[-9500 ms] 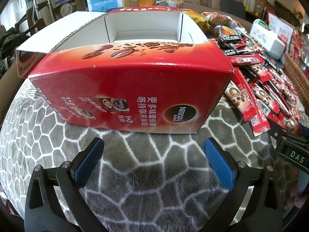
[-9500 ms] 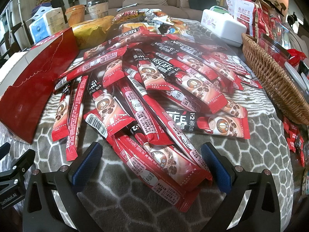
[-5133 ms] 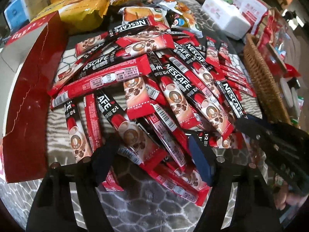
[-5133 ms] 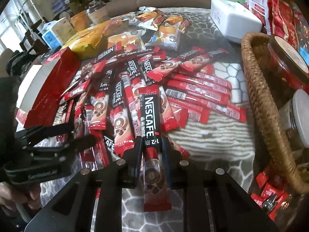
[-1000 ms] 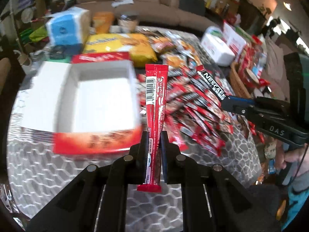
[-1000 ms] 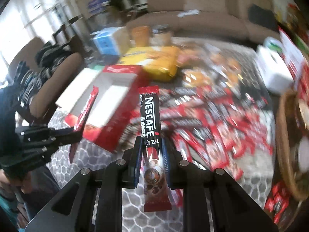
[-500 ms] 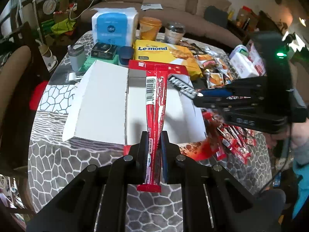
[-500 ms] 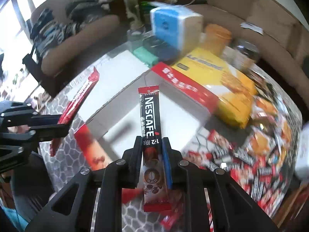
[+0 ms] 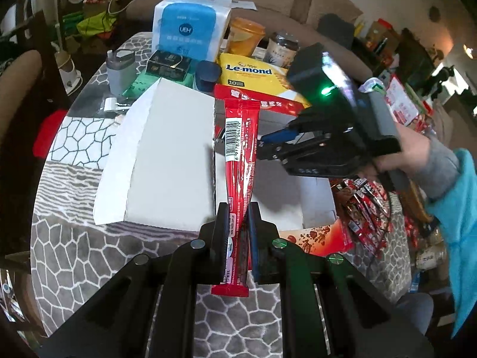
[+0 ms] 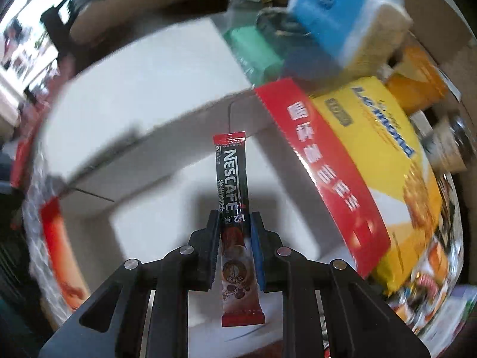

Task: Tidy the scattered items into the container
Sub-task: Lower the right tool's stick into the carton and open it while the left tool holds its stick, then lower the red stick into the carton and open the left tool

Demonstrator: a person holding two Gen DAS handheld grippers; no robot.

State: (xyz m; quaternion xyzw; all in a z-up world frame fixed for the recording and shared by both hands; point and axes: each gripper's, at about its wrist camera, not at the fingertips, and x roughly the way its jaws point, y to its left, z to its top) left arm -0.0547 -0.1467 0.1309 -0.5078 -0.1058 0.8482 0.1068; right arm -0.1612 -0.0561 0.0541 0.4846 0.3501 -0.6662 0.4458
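Our right claw (image 10: 232,249), pinching a black coffee stick (image 10: 235,205) lengthwise, hangs nearest, directly over the open box (image 10: 167,208). Our left claw (image 9: 237,238) pinches a red stick (image 9: 240,149) nearby.

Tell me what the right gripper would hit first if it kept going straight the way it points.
Probably the white inside of the open box; the right gripper points down into it, its coffee stick leading. Depth is unclear.
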